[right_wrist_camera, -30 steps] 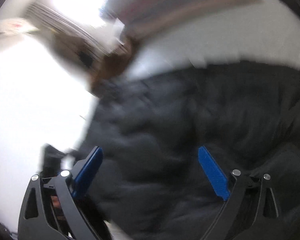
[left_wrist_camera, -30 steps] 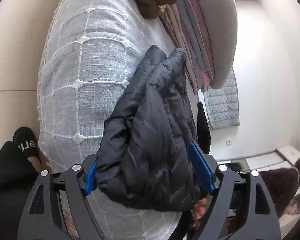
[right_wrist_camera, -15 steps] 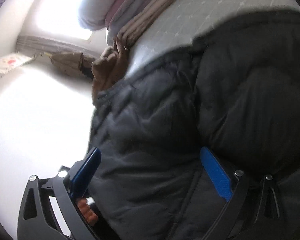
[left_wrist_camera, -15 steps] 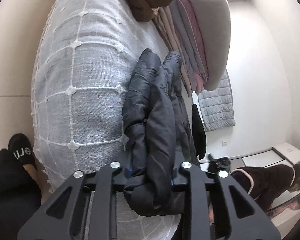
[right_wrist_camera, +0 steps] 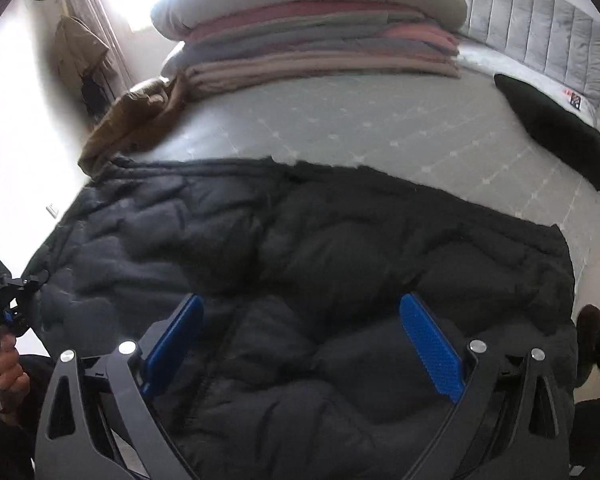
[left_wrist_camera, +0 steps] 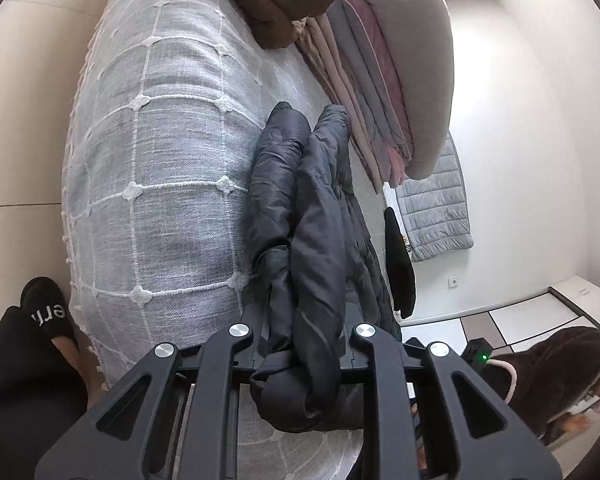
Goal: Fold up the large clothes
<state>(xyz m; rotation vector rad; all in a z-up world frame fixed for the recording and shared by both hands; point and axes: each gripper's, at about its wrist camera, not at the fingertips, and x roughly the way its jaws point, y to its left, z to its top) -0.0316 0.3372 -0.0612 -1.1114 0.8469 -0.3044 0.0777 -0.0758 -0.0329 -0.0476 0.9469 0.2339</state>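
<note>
A black quilted puffer jacket (right_wrist_camera: 320, 264) lies spread on the grey bed cover (right_wrist_camera: 360, 128). In the left wrist view the jacket (left_wrist_camera: 308, 216) bunches into a thick fold. My left gripper (left_wrist_camera: 304, 344) is shut on that fold at the jacket's near edge; its pads are hidden by the cloth. My right gripper (right_wrist_camera: 300, 336) is open, its blue pads (right_wrist_camera: 428, 344) apart just over the jacket's near part, holding nothing. The left gripper also shows at the left edge of the right wrist view (right_wrist_camera: 0, 292).
A stack of folded blankets under a grey pillow (right_wrist_camera: 312, 36) sits at the far side of the bed. A brown garment (right_wrist_camera: 132, 120) lies to its left, a black garment (right_wrist_camera: 556, 132) at the right. A padded headboard (right_wrist_camera: 540, 32) stands behind. A slippered foot (left_wrist_camera: 48, 312) is on the floor.
My left gripper closed on the jacket's edge and bunched it into a fold. My right gripper swung round to face the bed squarely and stayed open over the jacket.
</note>
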